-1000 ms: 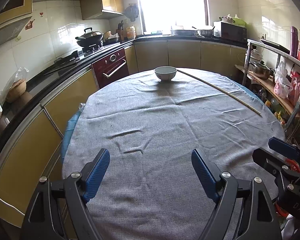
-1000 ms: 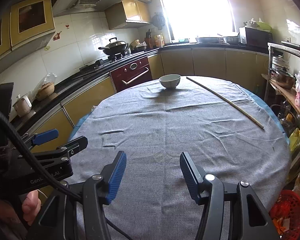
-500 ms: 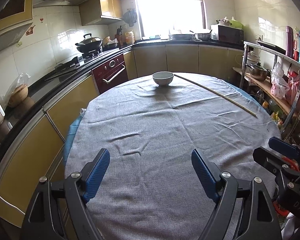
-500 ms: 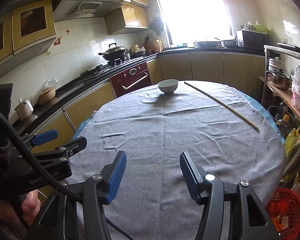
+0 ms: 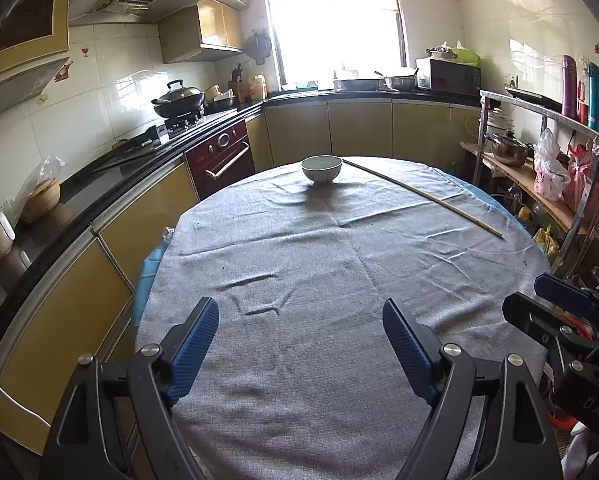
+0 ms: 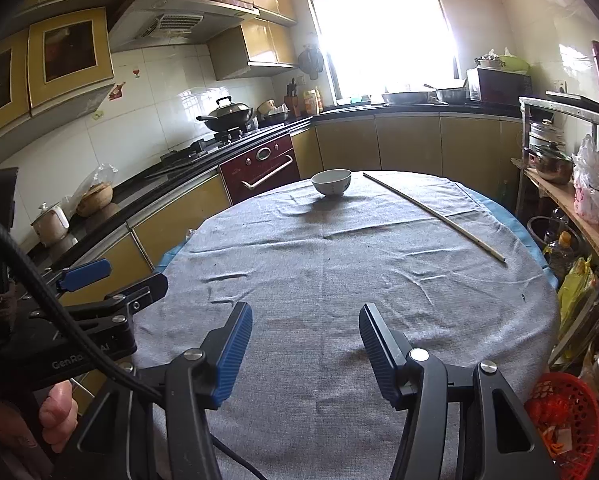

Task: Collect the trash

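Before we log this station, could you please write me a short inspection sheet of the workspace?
Surface: round table under a wrinkled grey tablecloth, with a few dark specks.
Job's things: nothing that clearly reads as trash on the cloth; red basket below the table's right edge.
Clutter: white bowl upright at the far side; long thin stick lying to its right, apart from it.
Claws: left claw and right claw both open, holding nothing, above the near edge.
Cables: black cable crossing the left claw's body.
Surroundings: wok on stove, microwave, metal rack on the right.
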`<state>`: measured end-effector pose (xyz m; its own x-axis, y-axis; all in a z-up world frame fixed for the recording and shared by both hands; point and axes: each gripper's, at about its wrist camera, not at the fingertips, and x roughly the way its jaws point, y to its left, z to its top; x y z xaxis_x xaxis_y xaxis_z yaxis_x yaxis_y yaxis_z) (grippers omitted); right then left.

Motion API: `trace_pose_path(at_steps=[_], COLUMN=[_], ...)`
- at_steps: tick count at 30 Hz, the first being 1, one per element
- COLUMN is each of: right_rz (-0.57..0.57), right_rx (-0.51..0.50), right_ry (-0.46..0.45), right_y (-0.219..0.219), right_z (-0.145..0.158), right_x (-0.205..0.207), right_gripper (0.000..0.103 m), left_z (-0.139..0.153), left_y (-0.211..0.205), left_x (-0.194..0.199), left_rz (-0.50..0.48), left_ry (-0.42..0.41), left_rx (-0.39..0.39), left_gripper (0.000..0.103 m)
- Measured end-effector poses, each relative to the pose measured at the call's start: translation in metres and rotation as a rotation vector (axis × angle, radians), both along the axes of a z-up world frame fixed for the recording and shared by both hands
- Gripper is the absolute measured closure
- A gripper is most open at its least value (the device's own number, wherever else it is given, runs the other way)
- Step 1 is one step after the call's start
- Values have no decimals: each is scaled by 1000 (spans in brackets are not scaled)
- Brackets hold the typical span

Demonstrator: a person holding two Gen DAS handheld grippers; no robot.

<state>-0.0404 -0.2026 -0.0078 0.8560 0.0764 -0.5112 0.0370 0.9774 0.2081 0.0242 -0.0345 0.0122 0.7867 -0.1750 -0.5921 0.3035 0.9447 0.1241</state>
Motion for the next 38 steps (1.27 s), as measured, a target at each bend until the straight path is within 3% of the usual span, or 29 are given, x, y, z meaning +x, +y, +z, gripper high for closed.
trace_pose_path(at_steps=[28, 38], right_rz=[-33, -29], right_rx=[-20, -6], right_ry=[23, 58], right_y=[4, 1], right_z=[7, -2], right_x=[22, 50], right_gripper=[43, 43], left_z=[8, -6], left_y=[3, 1], left_x=[23, 45], left_rz=[-19, -15], left_ry=[8, 46], left_rx=[-27, -17], left_gripper=[18, 18])
